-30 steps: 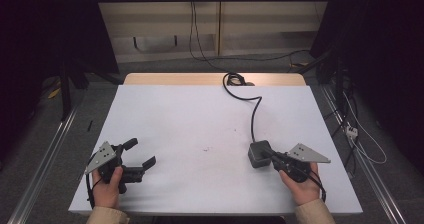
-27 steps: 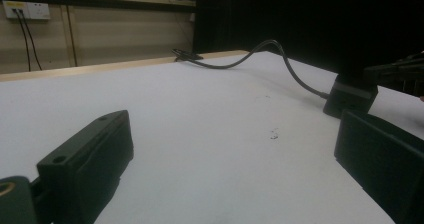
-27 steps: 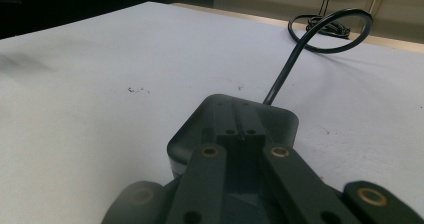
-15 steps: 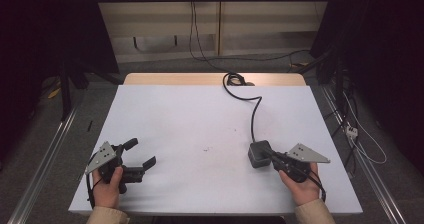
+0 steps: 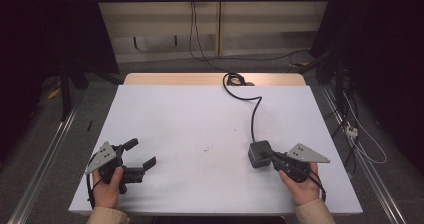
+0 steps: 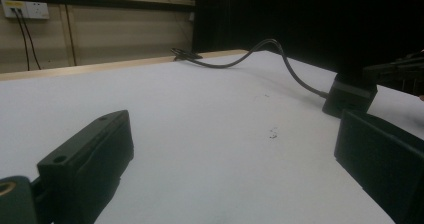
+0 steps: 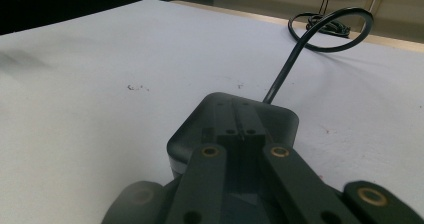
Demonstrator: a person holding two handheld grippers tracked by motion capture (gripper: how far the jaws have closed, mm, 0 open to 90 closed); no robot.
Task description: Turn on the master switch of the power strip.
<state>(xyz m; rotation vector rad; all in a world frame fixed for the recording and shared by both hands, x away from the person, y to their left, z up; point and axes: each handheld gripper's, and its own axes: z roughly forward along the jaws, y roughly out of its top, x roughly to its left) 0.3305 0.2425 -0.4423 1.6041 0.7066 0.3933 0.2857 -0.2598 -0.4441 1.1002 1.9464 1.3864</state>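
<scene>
Left hand [image 5: 107, 186] enters from the near edge at the near-left of the scene and holds the left gripper [image 5: 141, 154]. Its jaws are spread wide apart and point right and slightly far, with nothing between them.

Right hand [image 5: 299, 183] enters from the near edge at the near-right and holds the right gripper [image 5: 266, 154]. Its jaws are brought together, tips touching, and point left and slightly far.

High view overhead, gripper views table-level

Between the tools the white table [image 5: 190, 119] lies open; only the black box [image 5: 260, 154] and its cable [image 5: 253, 115] obstruct the right side.
</scene>
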